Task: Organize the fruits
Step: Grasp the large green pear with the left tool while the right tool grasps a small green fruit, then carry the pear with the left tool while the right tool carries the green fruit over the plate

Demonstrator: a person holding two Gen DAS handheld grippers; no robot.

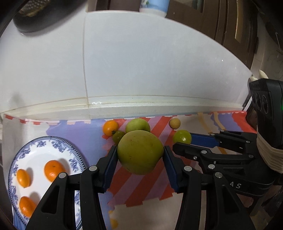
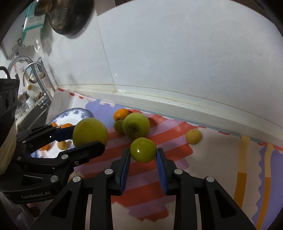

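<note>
My left gripper (image 1: 140, 155) is shut on a large green apple (image 1: 139, 152), held above the striped mat; it also shows in the right wrist view (image 2: 90, 132). My right gripper (image 2: 143, 154) is shut on a small green fruit (image 2: 143, 150), seen in the left wrist view (image 1: 182, 136). On the mat by the wall lie another green apple (image 2: 136, 125), an orange tomato (image 2: 121, 114), a small dark green fruit (image 2: 118, 126) and a small yellow fruit (image 2: 193, 136). A blue-patterned plate (image 1: 47, 150) at the left holds three orange fruits (image 1: 53, 169).
The white tiled wall (image 1: 141, 62) with a low ledge runs behind the mat. A sink with faucets (image 2: 35, 74) lies beyond the plate at the left. A dark pan (image 2: 70, 16) hangs on the wall.
</note>
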